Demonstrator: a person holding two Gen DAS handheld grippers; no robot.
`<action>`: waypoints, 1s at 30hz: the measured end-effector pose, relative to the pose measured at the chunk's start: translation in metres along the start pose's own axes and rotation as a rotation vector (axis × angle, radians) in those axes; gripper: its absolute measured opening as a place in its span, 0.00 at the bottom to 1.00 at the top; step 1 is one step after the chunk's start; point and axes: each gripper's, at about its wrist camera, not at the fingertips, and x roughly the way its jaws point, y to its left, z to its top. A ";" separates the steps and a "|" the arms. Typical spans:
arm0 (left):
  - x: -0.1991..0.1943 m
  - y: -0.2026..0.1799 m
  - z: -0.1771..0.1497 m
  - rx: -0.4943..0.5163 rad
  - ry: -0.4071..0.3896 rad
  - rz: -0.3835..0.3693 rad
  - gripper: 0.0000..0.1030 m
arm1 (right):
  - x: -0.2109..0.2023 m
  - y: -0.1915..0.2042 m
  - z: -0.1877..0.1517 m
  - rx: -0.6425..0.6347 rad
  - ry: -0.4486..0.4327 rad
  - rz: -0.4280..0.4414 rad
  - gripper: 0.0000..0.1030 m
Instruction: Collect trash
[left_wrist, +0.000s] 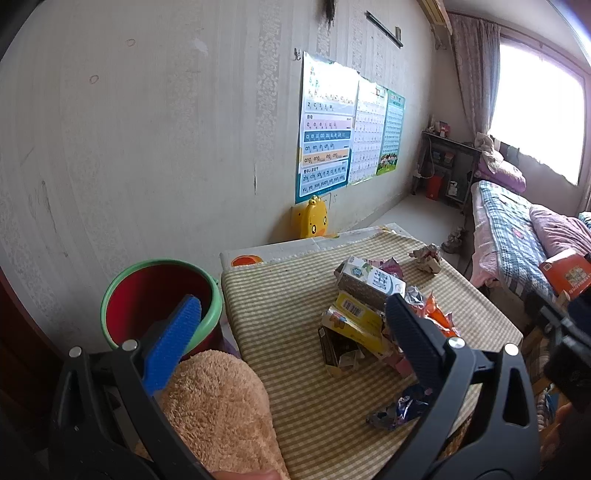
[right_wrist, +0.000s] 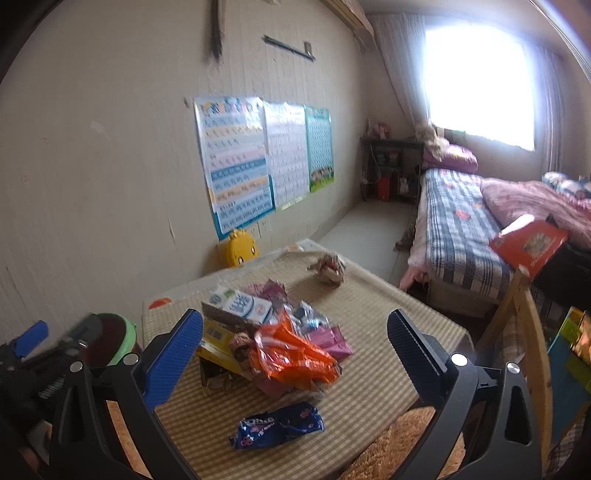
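A heap of trash lies mid-table on the striped cloth: a white milk carton (left_wrist: 373, 282) (right_wrist: 240, 304), a yellow box (left_wrist: 360, 323), an orange wrapper (right_wrist: 291, 356) and pink packets. A blue cookie wrapper (right_wrist: 279, 424) (left_wrist: 400, 408) lies nearer, apart from the heap. A crumpled paper ball (left_wrist: 426, 256) (right_wrist: 330, 267) sits at the far edge. The red bin with a green rim (left_wrist: 160, 299) (right_wrist: 116, 334) stands left of the table. My left gripper (left_wrist: 291, 328) is open, spanning bin to heap. My right gripper (right_wrist: 295, 341) is open above the heap, holding nothing.
A tan plush cushion (left_wrist: 221, 410) lies at the table's near edge. A yellow duck toy (left_wrist: 314, 221) leans on the wall behind. A bed (right_wrist: 458, 221) with a red box (right_wrist: 528, 243) stands to the right, and a wooden chair frame (right_wrist: 521, 325) is beside the table.
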 end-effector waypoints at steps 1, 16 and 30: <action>0.001 0.001 0.000 -0.002 0.000 -0.001 0.95 | 0.007 -0.002 -0.003 0.004 0.025 -0.005 0.93; 0.031 -0.001 -0.020 0.053 0.143 -0.059 0.95 | 0.146 -0.002 -0.096 0.051 0.638 0.135 0.84; 0.091 -0.080 -0.024 0.194 0.290 -0.239 0.85 | 0.104 -0.073 -0.088 0.354 0.510 0.214 0.00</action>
